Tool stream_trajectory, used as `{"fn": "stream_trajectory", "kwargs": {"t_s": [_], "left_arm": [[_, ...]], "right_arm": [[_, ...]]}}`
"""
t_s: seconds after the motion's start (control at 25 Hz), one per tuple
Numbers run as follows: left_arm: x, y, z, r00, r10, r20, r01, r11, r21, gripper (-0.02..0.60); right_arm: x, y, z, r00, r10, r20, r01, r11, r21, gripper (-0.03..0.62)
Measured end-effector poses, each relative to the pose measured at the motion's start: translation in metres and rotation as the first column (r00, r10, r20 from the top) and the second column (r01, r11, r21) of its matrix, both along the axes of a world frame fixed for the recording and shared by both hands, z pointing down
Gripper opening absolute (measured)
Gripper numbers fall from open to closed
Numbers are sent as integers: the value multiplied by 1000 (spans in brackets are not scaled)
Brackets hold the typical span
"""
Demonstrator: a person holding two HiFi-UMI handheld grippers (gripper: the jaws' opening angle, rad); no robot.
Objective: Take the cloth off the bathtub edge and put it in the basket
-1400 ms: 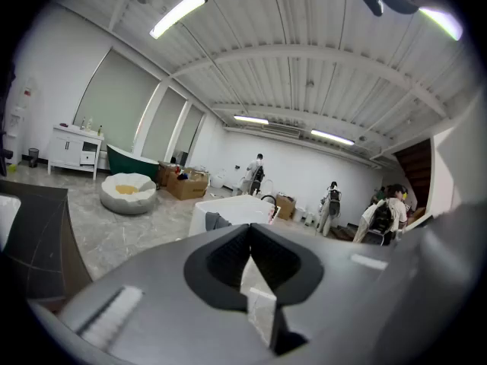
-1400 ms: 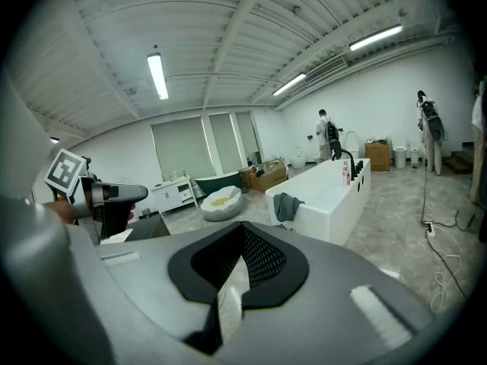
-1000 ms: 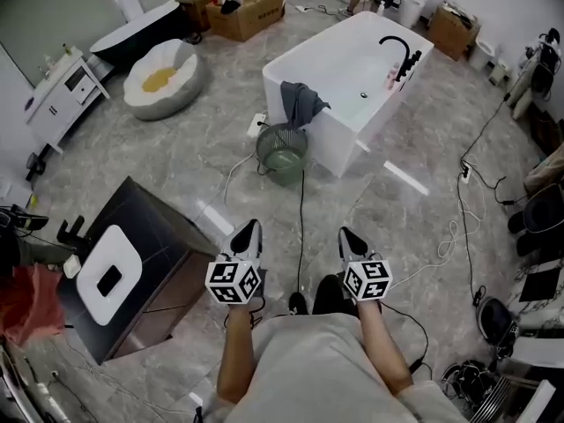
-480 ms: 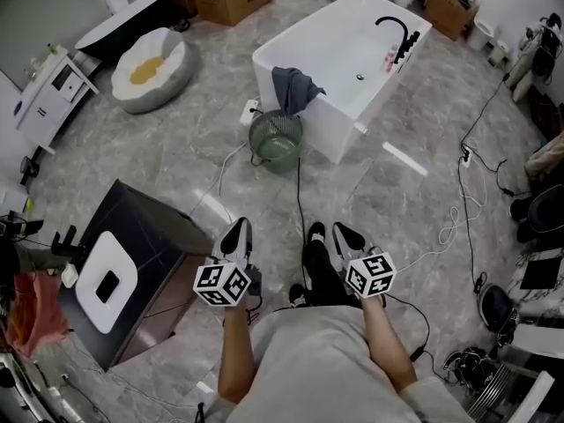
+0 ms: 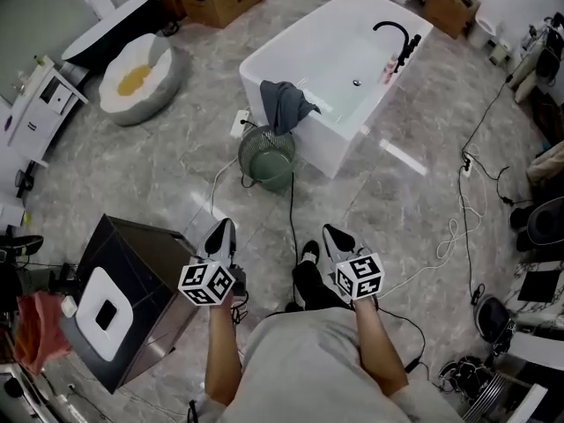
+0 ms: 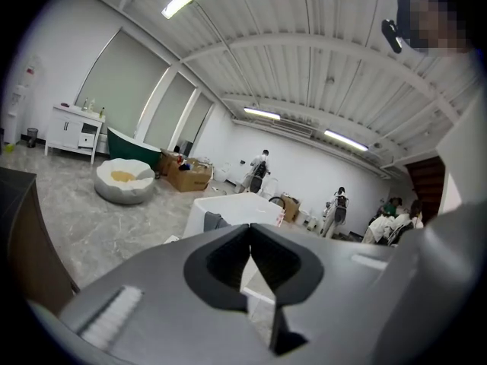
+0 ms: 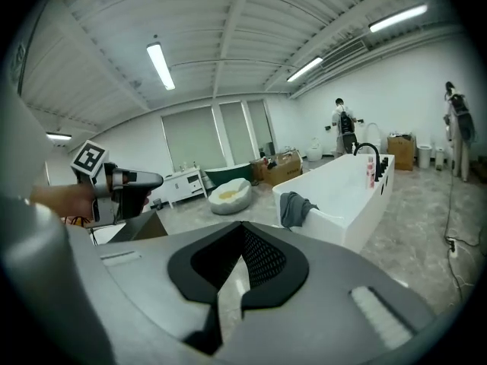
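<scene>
I look down on a large room with a grey marbled floor [image 5: 159, 174]. At far left stands a dark cabinet [image 5: 154, 254] with a white basin on top. My left gripper [image 5: 221, 229] is held out ahead of me, its jaws pressed together on nothing. Well beyond it, a round green wire basket [image 5: 266, 159] sits on the floor just beside a white bathtub [image 5: 308, 47]. A grey-blue cloth [image 5: 284, 104] hangs over the tub's edge, directly above the basket. My right gripper [image 5: 332, 233], well short of the tub, is likewise closed and empty.
</scene>
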State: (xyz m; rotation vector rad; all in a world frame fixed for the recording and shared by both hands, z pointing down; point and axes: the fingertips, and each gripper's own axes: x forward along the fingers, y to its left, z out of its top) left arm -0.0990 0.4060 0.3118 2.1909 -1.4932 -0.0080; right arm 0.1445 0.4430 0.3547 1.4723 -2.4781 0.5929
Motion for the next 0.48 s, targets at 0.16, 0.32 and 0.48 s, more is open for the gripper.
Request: {"fn": "stream_trajectory", "kwargs": {"t_s": [0.16,0.32,0.48], "left_arm": [[16,-42,-9,999,16,32,-16,1000,-6,58],[22,-73,-13,997,27,76,-26,999,-21,58],[30,-102,-9,995,18,101,-15,999,-37,58]], "right_arm": [[3,-48,-2,1000,-10,27,10,1000,-15,0],[-2,-88,3,999,-36,-9,36,999,-25,0],[-1,-125,4,997,-68,-27,68,997,-23,0]]}}
